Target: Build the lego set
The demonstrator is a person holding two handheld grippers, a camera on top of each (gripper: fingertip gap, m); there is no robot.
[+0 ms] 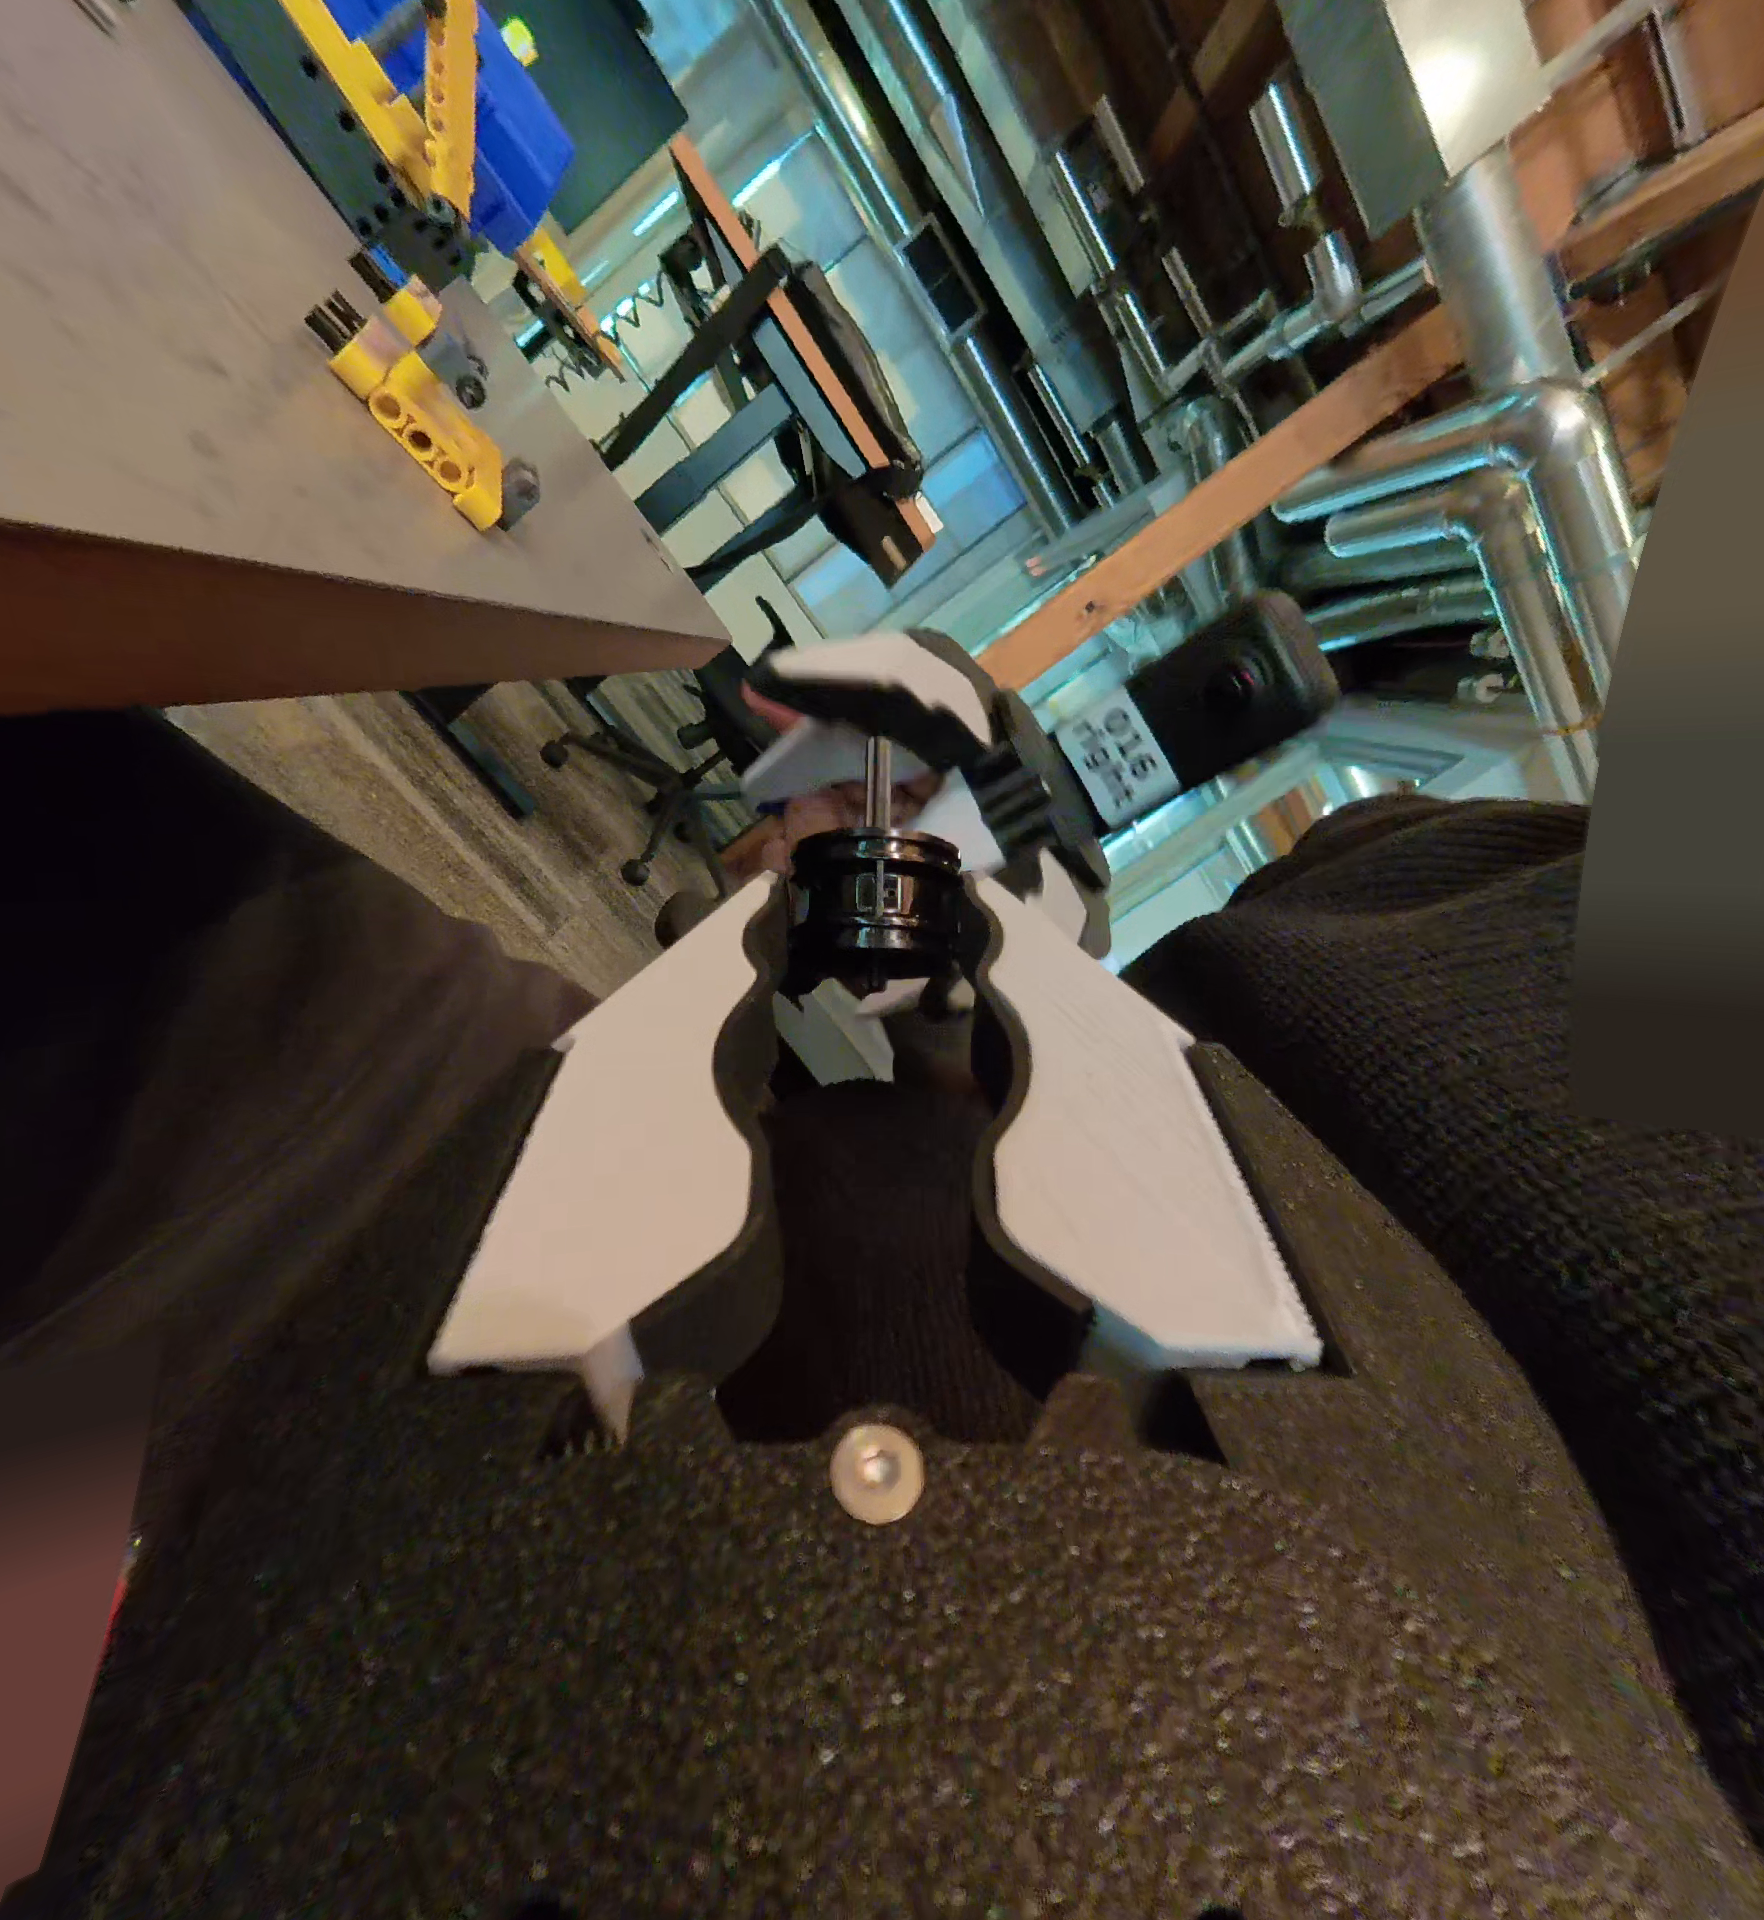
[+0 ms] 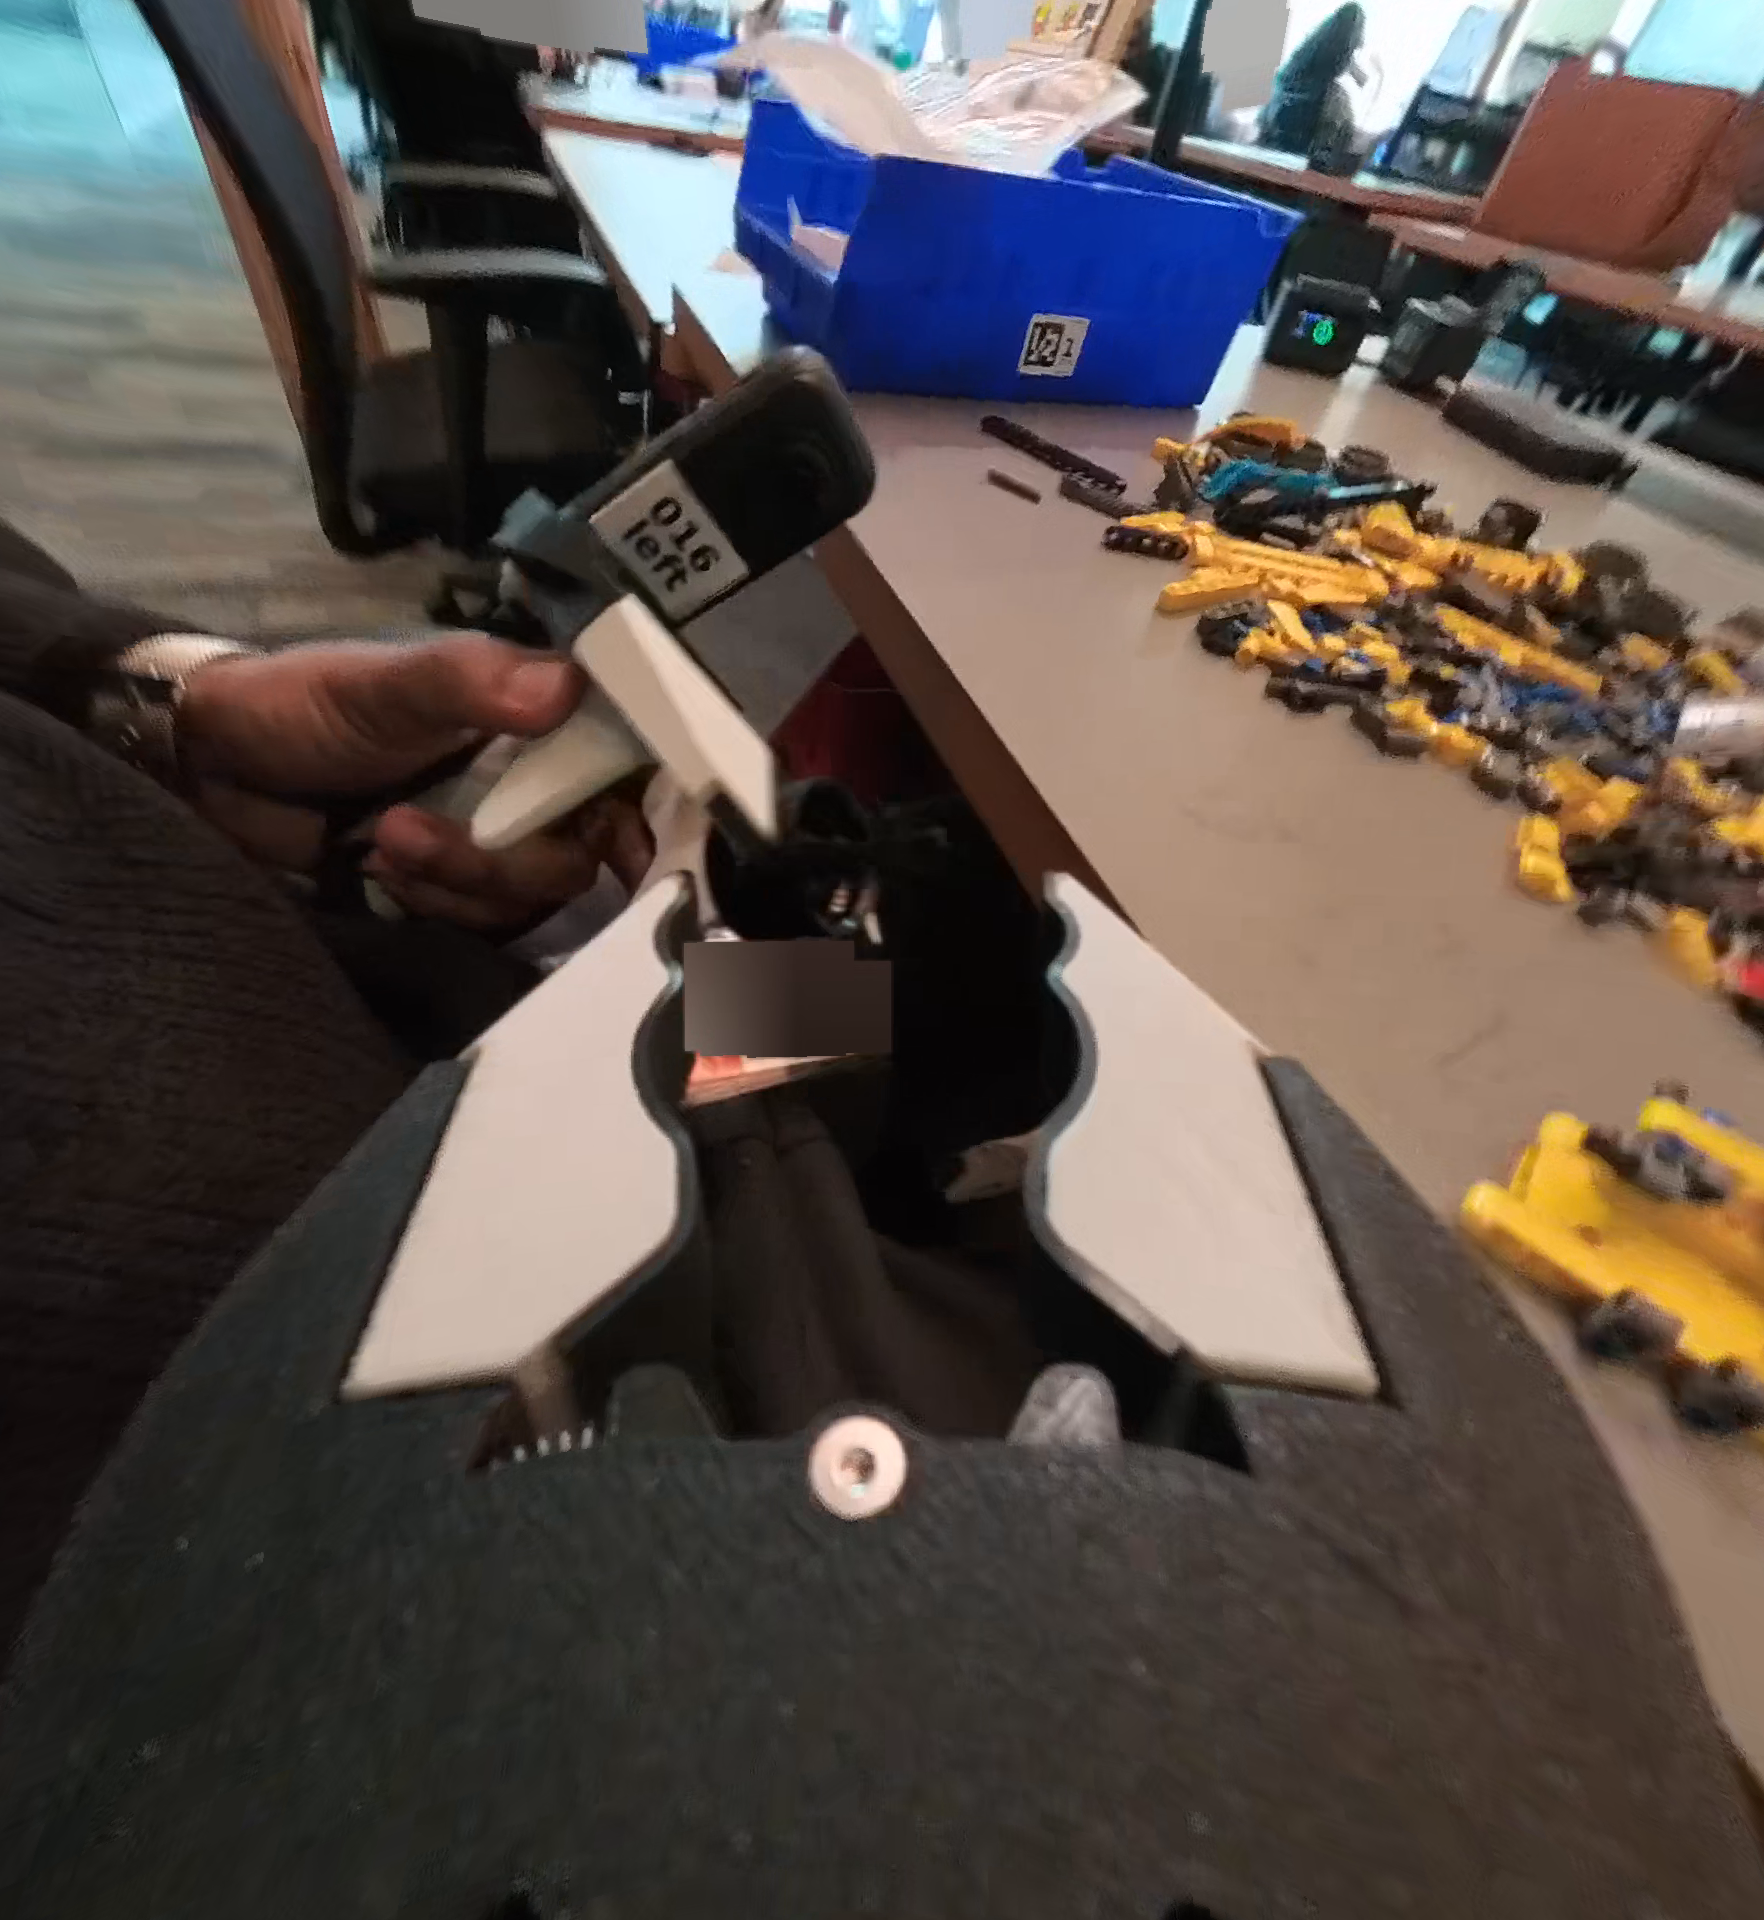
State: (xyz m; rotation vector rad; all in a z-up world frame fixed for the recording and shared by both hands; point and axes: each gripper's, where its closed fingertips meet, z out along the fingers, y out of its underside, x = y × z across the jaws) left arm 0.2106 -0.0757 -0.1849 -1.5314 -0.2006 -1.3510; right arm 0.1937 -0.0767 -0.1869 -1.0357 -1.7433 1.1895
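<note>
L claw point(image 1: 873, 914) is clamped on a black wheel hub point(image 1: 873, 909) w/ a thin metal pin point(image 1: 876, 774) sticking out its top, held in the air below the surface point(image 1: 234, 312) edge, over the person's lap. R claw point(image 2: 862, 914) has its fingers spread wide, nothing between them; in the L view its tips sit right by the pin.

Risks, as I judge them: grip is only at the fingertips, so a nudge from the R claw could twist the hub out and drop it to the lap or floor. Pin looks loose-ish and could slide free. Yellow parts point(image 2: 1429, 623) on the surface are well apart.
</note>
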